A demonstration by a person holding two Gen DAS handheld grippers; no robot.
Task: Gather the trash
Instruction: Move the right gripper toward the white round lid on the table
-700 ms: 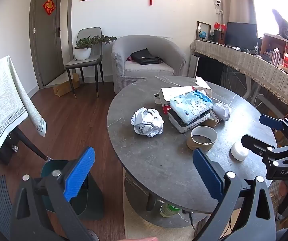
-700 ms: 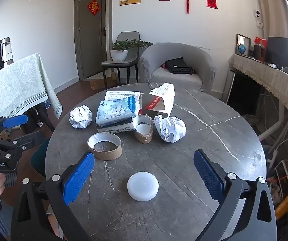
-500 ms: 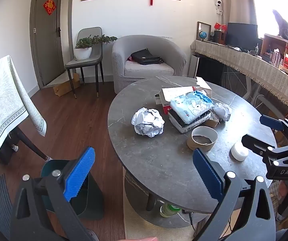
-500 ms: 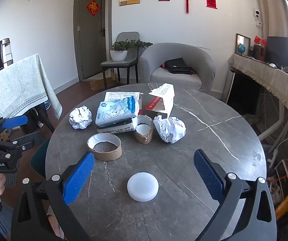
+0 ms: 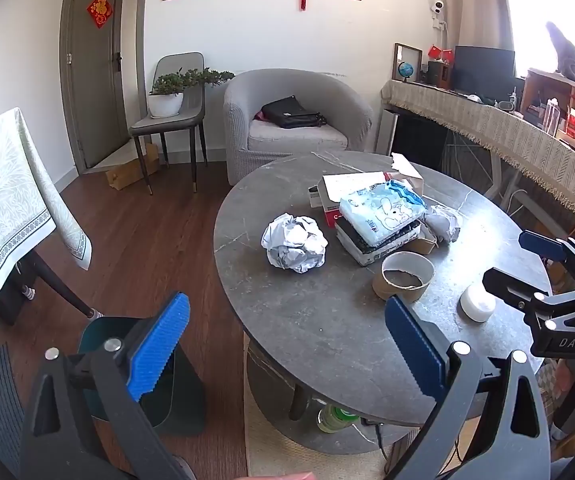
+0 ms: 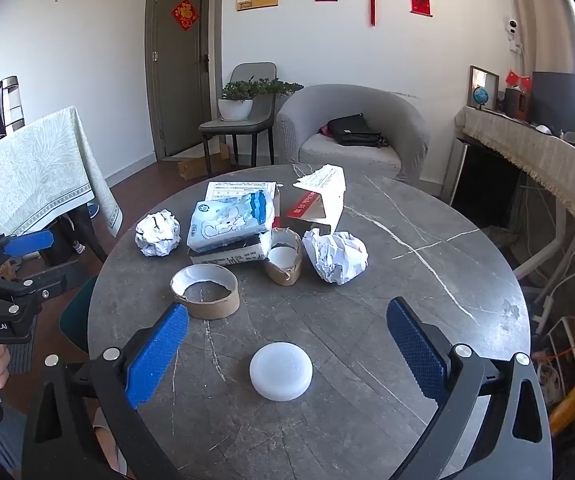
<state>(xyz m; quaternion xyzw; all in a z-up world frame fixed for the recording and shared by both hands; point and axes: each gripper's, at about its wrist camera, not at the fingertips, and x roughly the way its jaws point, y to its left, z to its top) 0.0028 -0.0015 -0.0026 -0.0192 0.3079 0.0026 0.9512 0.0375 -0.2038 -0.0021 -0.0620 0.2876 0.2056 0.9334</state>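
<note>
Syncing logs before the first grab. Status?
Left tongs and right tongs open, empty. White puck on the round table right ahead of the right tongs; crumpled paper balls, cardboard rings untouched. Bin on the floor, path clear.

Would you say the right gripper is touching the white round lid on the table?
Apart: the right wrist view shows the lid lying between the open right gripper pads with bare table on both sides.

"DAS" is printed in pale letters on the black body of the right gripper [image 5: 543, 264], seen at the right edge of the left wrist view. "GenRobot.AI" is printed on the left gripper [image 6: 27, 256]. Print on the boxes cannot be read.
</note>
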